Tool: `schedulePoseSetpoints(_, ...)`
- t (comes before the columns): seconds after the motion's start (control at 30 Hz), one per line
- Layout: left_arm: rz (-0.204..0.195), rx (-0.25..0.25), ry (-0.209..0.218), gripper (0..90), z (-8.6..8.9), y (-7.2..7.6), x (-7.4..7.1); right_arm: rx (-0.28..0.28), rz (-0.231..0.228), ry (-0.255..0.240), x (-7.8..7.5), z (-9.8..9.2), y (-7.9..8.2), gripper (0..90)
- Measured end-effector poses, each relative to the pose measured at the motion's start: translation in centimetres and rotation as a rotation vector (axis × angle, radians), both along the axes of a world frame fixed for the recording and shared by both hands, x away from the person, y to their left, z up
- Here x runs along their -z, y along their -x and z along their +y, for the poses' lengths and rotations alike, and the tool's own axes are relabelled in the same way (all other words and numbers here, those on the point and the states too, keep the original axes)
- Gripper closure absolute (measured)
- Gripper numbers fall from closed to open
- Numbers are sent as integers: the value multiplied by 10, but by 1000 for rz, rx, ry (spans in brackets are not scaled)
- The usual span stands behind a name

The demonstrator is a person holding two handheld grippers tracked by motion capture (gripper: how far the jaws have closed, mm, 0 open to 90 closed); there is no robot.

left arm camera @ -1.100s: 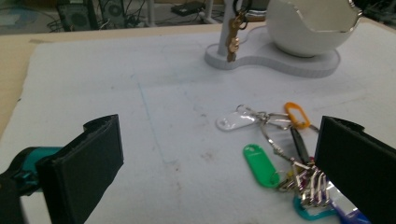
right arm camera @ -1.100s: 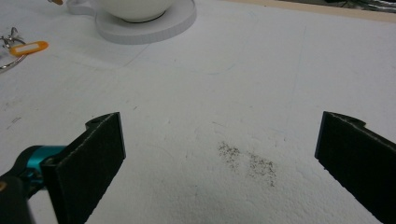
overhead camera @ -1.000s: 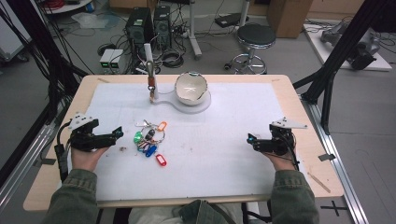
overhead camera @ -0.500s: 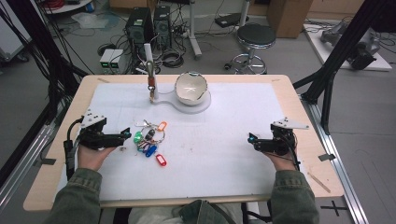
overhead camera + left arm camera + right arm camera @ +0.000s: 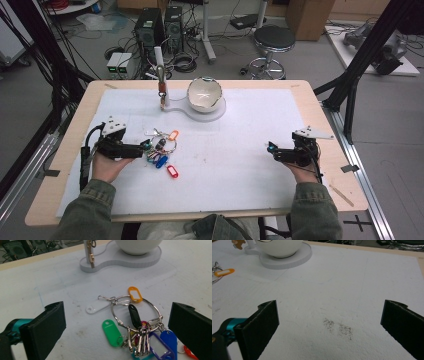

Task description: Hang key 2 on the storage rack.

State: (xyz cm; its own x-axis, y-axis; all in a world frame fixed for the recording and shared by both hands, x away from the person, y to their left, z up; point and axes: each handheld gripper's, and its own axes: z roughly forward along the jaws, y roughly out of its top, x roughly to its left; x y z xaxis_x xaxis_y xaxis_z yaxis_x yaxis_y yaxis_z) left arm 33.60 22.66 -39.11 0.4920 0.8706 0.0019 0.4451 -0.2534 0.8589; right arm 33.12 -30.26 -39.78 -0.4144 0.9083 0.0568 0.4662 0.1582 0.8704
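Left gripper (image 5: 145,147): jaws spread wide, empty, tips just short of the key bunch (image 5: 136,326). Key bunch: 1 large ring with metal keys and coloured tags, lying flat on the white mat (image 5: 250,150) directly ahead of and between the left jaws. Right gripper (image 5: 272,150): jaws wide apart, empty, over bare mat, well apart from the bunch. White bowl (image 5: 204,94): on a stand beyond both grippers.

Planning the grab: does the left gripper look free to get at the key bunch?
Probably yes. The left gripper has its fingers open, and the key bunch lies between them on the table, with nothing in the way.
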Motion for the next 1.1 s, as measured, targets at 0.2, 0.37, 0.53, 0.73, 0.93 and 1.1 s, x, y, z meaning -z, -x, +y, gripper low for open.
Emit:
schedulePoseSetpoints(0.2,26,40,-45,17,-14,-3,6,16,-20,-5,-1,-3,4,6)
schedulePoseSetpoints(0.37,52,82,-92,17,-27,-5,13,22,-30,5,-1,-4,5,6)
schedulePoseSetpoints(0.53,87,117,-144,17,-38,-9,21,23,-40,4,-1,-3,6,6)
schedulePoseSetpoints(0.73,126,155,-177,25,-45,-14,27,20,-40,8,-1,-3,6,6)
schedulePoseSetpoints(0.93,138,179,-199,96,-47,-17,31,17,-41,7,-1,-4,6,6)
schedulePoseSetpoints(1.1,136,206,-207,161,-48,-18,31,12,-37,8,-1,-3,6,6)
